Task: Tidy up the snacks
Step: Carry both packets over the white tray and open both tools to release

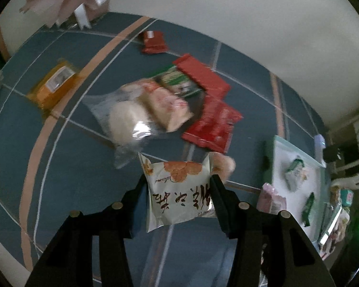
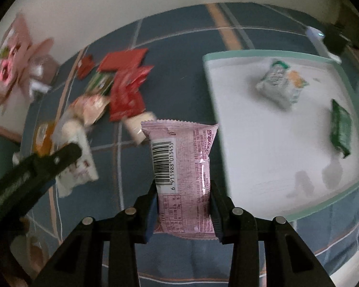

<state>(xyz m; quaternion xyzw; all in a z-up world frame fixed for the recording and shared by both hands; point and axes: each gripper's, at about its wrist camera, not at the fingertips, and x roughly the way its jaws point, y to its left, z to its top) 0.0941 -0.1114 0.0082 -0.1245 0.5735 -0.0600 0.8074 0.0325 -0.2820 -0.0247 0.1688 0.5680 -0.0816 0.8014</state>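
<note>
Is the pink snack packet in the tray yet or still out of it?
Out. The pink packet is clamped between the right gripper fingers, beside the tray, not inside it.

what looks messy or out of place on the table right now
The loose heap of snacks on the blue tablecloth: red packets lie overlapping and askew over a clear bag. The white tray holds only two packets. Nothing looks spilled or torn.

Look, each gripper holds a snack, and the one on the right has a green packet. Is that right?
Not quite. The right gripper holds a pink packet, as the right wrist view shows; the green packets lie in the white tray. The left gripper does hold a snack, a white packet.
</note>
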